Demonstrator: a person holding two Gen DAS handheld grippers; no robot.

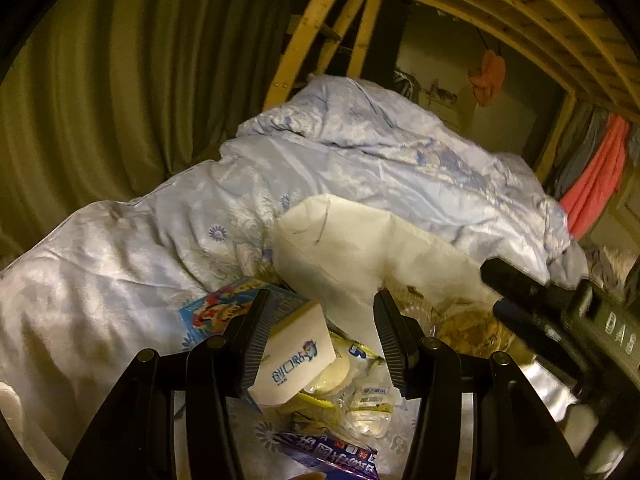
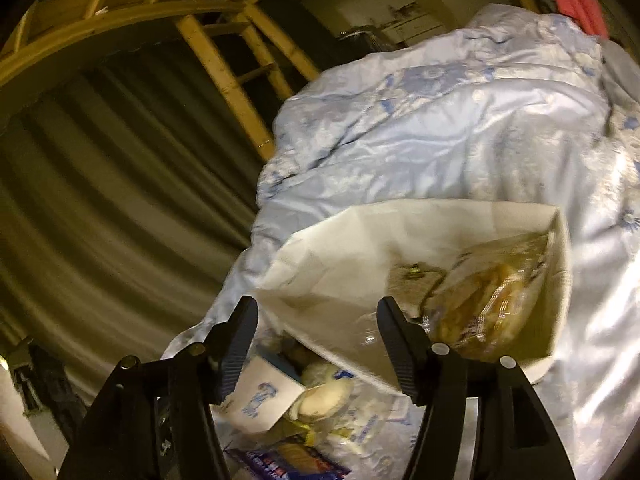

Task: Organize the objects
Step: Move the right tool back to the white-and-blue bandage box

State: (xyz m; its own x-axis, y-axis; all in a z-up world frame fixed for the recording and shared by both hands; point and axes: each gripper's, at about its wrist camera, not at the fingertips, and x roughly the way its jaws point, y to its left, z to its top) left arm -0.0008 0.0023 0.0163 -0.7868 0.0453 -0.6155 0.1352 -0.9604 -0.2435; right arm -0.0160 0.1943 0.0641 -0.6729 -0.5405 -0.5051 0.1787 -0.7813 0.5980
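Left tool (image 1: 320,316) jaws apart, unclamped around small white box (image 1: 294,360): light, stiff; grip flat sides. Right tool (image 2: 316,320) open, empty; paper bag (image 2: 400,240) at 1 o'clock.

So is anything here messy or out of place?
Yes. Snack packets and a small white box lie loose in a heap on the blue floral quilt. The white paper bag beside them leans on the rumpled bedding, mouth open, only partly filled.
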